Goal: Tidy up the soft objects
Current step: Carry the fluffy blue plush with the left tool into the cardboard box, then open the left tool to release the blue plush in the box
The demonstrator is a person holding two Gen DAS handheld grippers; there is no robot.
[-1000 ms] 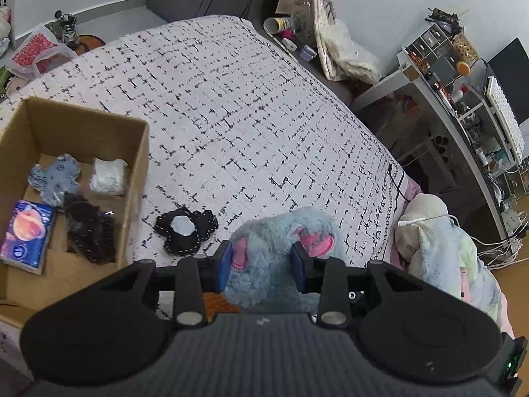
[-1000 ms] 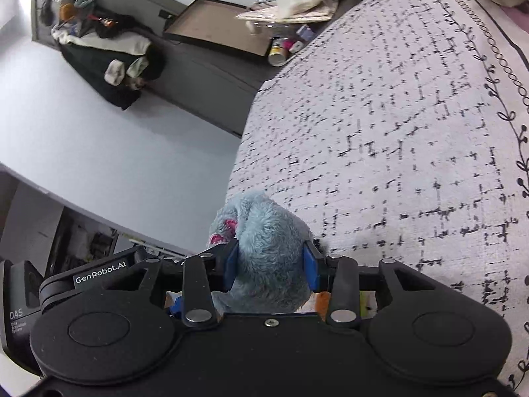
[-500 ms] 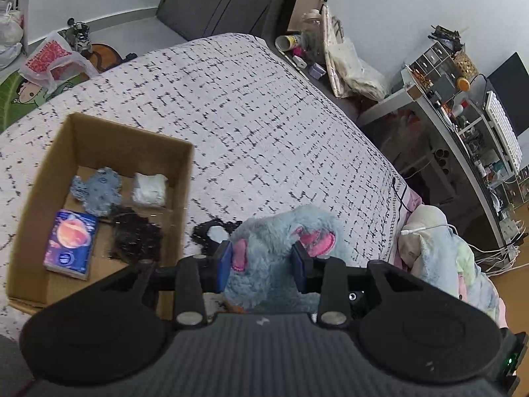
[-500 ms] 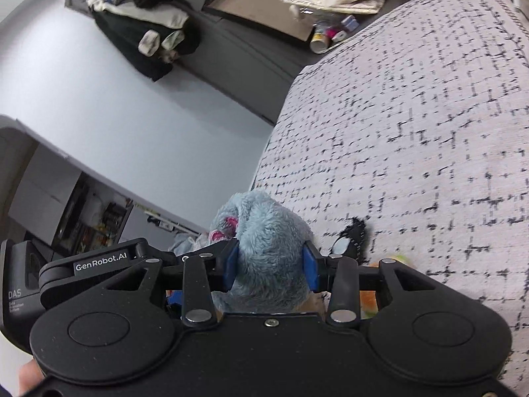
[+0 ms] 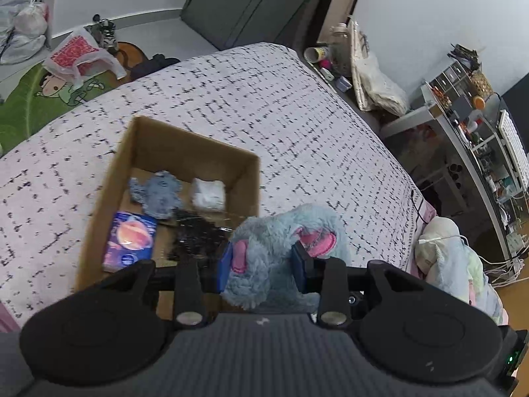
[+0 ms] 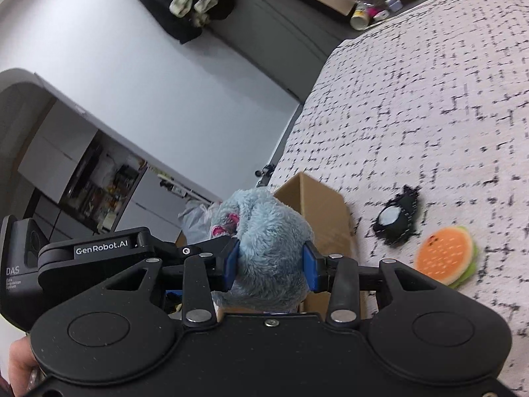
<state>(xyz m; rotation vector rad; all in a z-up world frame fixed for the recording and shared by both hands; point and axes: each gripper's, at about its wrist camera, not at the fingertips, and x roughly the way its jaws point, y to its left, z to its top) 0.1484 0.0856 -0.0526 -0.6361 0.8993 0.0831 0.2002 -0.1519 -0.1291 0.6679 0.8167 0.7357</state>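
Both grippers are shut on one fluffy blue plush toy with pink ears (image 5: 281, 248), also in the right wrist view (image 6: 267, 248). My left gripper (image 5: 263, 266) and right gripper (image 6: 271, 266) hold it in the air at the near right corner of an open cardboard box (image 5: 185, 142) on the bed; the box corner shows in the right wrist view (image 6: 317, 205). The box holds a blue-grey soft toy (image 5: 158, 195), a white soft item (image 5: 208, 193), a black item (image 5: 195, 235) and a purple packet (image 5: 130, 241). A black-and-white plush (image 6: 396, 220) and a burger plush (image 6: 446, 256) lie on the bedspread right of the box.
The bed has a white bedspread with black dashes (image 5: 264, 115). A cluttered desk and shelves (image 5: 469, 122) stand to the right, bedding (image 5: 449, 264) is piled at the bed's right edge, and bags (image 5: 76, 56) lie on the floor at the far left.
Both grippers have carried the blue plush up and left toward the box. The box now sits more central in the left view, and the burger plush has come into the right view.
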